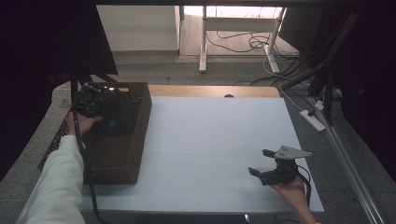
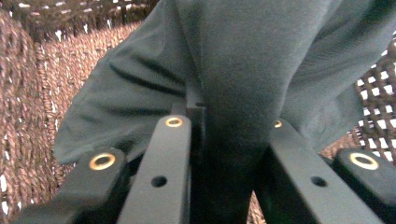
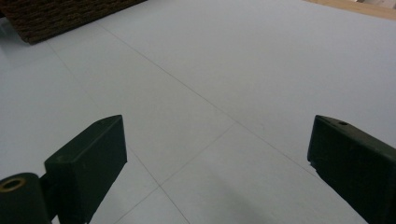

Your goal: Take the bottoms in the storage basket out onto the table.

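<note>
High view: my left hand-held gripper (image 1: pixel 95 103) is over the basket (image 1: pixel 135 140) w/ dark cloth (image 1: pixel 122 114); left gripper view: jaws pinch that cloth (image 2: pixel 243 70); right gripper view: right hand-held gripper (image 3: pixel 215 154) gapes wide above the table (image 3: pixel 224 56).

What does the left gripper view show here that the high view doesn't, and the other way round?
Left gripper view: a fold of the dark cloth pinched between the left gripper's black jaws, seen close up.

High view: the right gripper, open, over the white table surface, and the person's white sleeve.

Both: the dark cloth and the brown woven basket.
</note>
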Available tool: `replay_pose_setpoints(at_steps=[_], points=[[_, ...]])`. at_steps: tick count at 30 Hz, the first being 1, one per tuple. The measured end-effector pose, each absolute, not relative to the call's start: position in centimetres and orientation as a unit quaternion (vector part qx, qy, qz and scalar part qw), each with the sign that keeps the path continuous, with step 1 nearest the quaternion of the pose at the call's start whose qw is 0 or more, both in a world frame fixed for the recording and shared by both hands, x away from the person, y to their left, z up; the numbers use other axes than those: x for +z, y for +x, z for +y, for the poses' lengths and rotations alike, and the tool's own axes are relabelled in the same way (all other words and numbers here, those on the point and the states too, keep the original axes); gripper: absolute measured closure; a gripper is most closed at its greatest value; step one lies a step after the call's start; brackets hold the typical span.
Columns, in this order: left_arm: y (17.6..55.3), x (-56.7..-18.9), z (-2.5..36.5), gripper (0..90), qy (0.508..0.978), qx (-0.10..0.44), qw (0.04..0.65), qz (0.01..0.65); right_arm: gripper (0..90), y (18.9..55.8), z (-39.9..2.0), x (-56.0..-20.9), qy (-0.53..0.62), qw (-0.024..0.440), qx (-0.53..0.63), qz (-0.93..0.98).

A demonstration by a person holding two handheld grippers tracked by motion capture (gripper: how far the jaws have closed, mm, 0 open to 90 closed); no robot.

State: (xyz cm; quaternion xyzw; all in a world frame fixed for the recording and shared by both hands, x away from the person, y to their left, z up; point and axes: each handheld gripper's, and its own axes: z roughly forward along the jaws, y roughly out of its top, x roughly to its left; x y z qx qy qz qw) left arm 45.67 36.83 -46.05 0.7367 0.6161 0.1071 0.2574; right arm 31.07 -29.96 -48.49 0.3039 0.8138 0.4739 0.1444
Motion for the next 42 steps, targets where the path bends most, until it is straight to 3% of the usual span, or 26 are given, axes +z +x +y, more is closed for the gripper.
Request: replay_pose_setpoints(at_steps=[42], points=[[41.6, -42.5, 37.6, 81.4, 0.688, 0.134, 0.394, 0.595, 4.7, 31.2, -29.9, -48.6, 0.307, 0.135, 0.477, 0.812]])
